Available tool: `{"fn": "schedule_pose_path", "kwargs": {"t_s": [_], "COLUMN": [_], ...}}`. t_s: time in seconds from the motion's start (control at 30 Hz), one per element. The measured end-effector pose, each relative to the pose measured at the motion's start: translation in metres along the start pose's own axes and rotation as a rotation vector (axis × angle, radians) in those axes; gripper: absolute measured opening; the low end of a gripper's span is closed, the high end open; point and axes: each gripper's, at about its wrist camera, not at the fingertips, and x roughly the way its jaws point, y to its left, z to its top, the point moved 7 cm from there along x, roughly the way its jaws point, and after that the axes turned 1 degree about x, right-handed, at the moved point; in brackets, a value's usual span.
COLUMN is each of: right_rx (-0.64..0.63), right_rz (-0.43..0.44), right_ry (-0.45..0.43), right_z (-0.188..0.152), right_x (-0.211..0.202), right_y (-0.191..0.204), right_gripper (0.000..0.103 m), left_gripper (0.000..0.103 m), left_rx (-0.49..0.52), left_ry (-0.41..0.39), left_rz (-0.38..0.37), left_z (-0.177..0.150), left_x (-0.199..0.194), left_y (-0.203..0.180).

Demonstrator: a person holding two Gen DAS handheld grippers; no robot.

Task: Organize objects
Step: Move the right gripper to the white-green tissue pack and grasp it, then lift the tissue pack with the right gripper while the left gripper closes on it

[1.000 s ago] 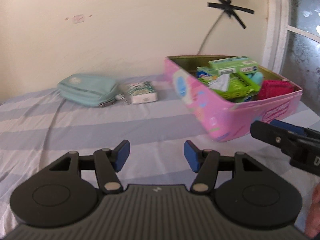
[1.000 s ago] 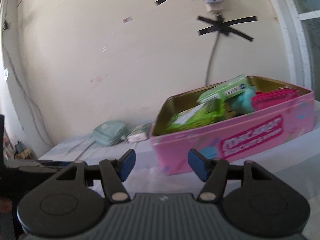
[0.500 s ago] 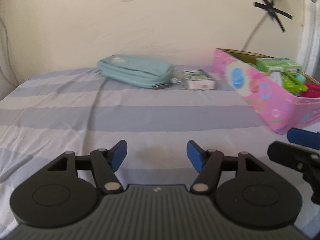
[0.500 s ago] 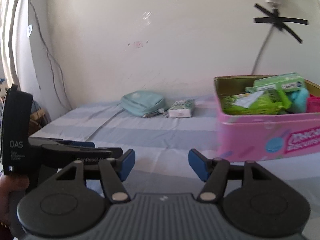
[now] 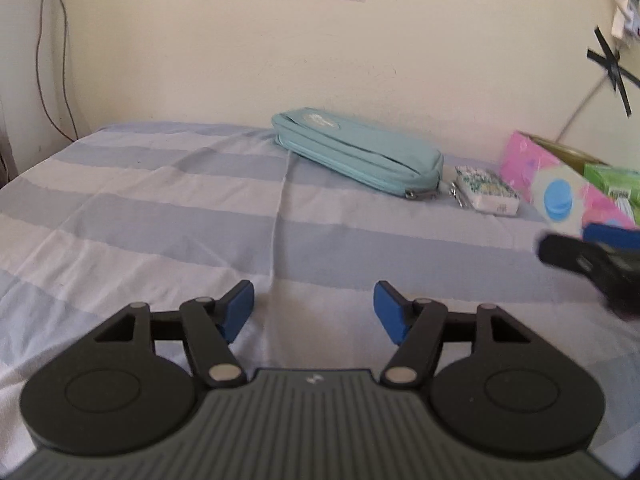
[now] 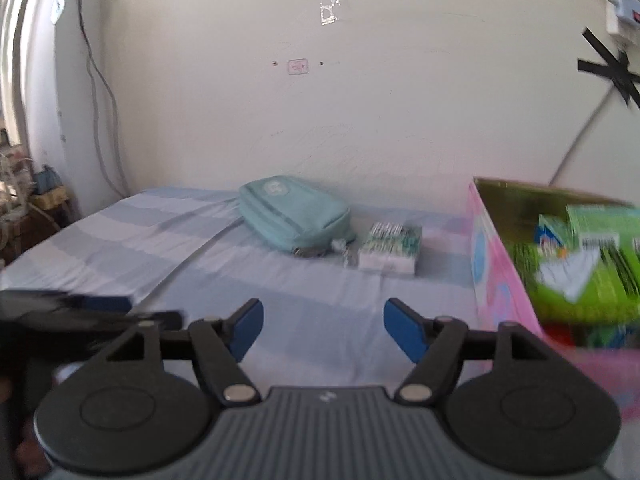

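Nearest in the left wrist view: left gripper (image 5: 314, 312), blue pads (image 5: 239, 311) parted over bare striped sheet, nothing between them. Its jaws have just been opening, though the widening has settled in the last instant. Nearest in the right wrist view: right gripper (image 6: 323, 332), pads (image 6: 405, 334) also spread wide with only sheet between; its jaws have just been opening further. Both empty.

Each gripper shows in the other's view, blurred: the right one at the right edge of the left view, the left one low at the left edge of the right view.

Bed sheet (image 5: 160, 216), pale blue and white stripes, a long crease running away from the grippers toward the pouch.

Farther back, near the wall: teal zip pouch (image 5: 360, 152) lying flat, its zipper end turned toward a small white-and-green packet (image 5: 486, 194) just beside it. Whether pouch and packet touch, cannot tell.

To the right of the packet, a pink tin box (image 6: 500, 264), open-topped, holding green packages (image 6: 600, 256); contents blurred. Packet sits between pouch and box, apart from the box.

Behind all: cream wall (image 5: 280, 48), black tape cross (image 6: 616, 72) at upper right, a cable running down from it
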Motion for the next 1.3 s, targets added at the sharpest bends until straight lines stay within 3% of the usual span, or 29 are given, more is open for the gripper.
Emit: {"fn": "schedule_pose_path", "kwargs": {"t_s": [0.3,0.4,0.67,0.83,1.03,1.17,1.3], "right_rx": [0.0,0.067,0.091,0.053,-0.093,-0.192,-0.155], "right_rz": [-0.171,-0.163,-0.138,-0.059,0.159,0.248,0.202], "right_ry": [0.099,0.167,0.174,0.18,0.201,0.198,0.185], "right_z": [0.017,0.014,0.013,0.0,-0.048,-0.085,-0.112], "right_x": [0.091,0.11,0.112,0.081,-0.011,-0.079,-0.125], "right_y": [-0.029,-0.042,-0.05,-0.037,-0.01,-0.011,-0.034], "right_gripper": [0.07,0.063,0.055,0.055,0.055,0.056,0.065], "left_gripper": [0.069,0.069,0.069,0.069,0.069,0.069,0.069], "left_rx": [0.023,0.008,-0.039,-0.054,-0.075,-0.043,-0.023], "left_ry": [-0.044,-0.037,-0.019,-0.024,-0.024,0.018,0.081], "left_rz": [-0.016,-0.025,-0.043,-0.066,-0.176,-0.347,-0.532], "left_z": [0.001,0.001,0.001,0.002,0.003,-0.003,-0.015], "left_x": [-0.007,-0.006,-0.003,-0.003,-0.005,-0.011,-0.024], "left_y": [-0.005,-0.004,0.002,0.004,0.002,-0.019,-0.059]}}
